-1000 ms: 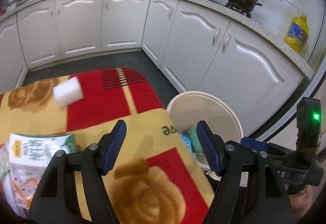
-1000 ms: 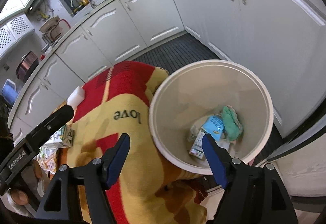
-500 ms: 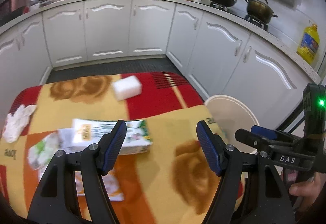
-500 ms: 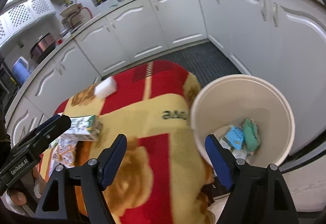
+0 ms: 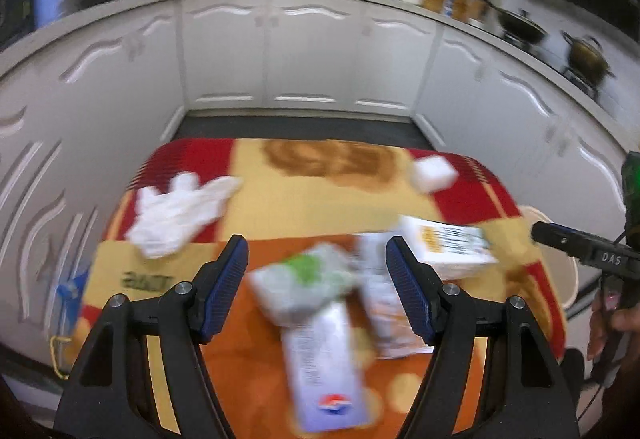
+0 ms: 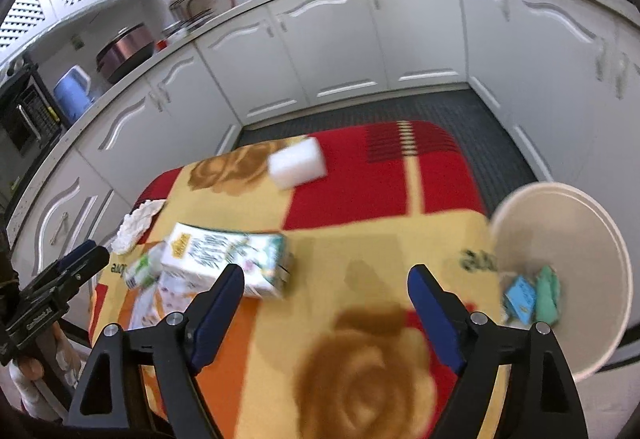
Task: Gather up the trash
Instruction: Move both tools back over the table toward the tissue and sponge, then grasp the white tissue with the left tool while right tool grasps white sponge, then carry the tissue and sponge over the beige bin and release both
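L gripper jaws apart, empty; blurred cartons just below/ahead. R gripper opening, nothing between jaws; carton w/ yellow logo, text unreadable, ahead-left; bin right. Other gripper's body reads "DAS".

The right gripper hangs over a red and yellow blanket, its jaws opening with nothing between them. Beyond its left finger lies a carton on its side, with a wrapper and other blurred packets just left of it. A white sponge sits farther back, and a crumpled glove lies at the blanket's left edge. At right stands a white bin holding a blue packet and a green cloth. The left gripper enters at left. White cabinets line the back.
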Motion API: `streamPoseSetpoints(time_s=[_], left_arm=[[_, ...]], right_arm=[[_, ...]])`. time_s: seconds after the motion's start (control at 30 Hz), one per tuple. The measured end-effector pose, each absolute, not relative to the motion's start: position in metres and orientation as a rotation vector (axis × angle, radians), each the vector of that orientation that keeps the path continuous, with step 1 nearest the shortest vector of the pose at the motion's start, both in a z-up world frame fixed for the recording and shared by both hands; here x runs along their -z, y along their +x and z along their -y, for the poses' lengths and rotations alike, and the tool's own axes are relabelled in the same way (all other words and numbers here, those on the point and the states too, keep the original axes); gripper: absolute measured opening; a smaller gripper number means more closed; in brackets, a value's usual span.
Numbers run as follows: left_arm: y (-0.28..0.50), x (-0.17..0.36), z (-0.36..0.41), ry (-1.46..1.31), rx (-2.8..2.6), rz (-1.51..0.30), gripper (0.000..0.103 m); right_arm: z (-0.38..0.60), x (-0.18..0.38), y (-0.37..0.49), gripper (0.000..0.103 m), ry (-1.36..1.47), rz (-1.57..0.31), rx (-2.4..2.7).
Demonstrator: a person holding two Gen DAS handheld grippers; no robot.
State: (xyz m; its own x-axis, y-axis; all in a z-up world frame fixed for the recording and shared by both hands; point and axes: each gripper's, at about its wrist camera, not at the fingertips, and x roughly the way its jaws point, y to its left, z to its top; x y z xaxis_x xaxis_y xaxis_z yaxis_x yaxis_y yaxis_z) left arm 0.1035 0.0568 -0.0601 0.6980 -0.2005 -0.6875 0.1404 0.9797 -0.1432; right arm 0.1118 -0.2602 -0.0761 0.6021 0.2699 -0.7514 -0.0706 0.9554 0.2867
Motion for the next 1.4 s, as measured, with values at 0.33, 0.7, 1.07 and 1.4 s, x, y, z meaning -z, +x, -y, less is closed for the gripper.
streamPoseSetpoints(time_s=[0.33,0.7,1.07,1.4], left_arm=[[0.152,0.093,-0.143,-0.144,0.068,-0.823,0.071],[0.216,0.134,-0.158,-0.123,0.053,-0.924,0.074],[0.207,0.135,-0.149,-0.141,0.05,-0.908,0.024],[0.156,0.078,-0.115,-0.116,0.14,-0.81,0.023]], right_arm=[[0.215,0.101,0.209,0.085,0.056,-0.971,-0.218],[0.199,0.133,0.269,0.085,-0.03,-1.039,-0.244],[0.203,0.133,0.26,0.049,-0.008,-1.001,-0.266],[0.225,0.087,0.192,0.048,0.066,-0.893,-0.313]])
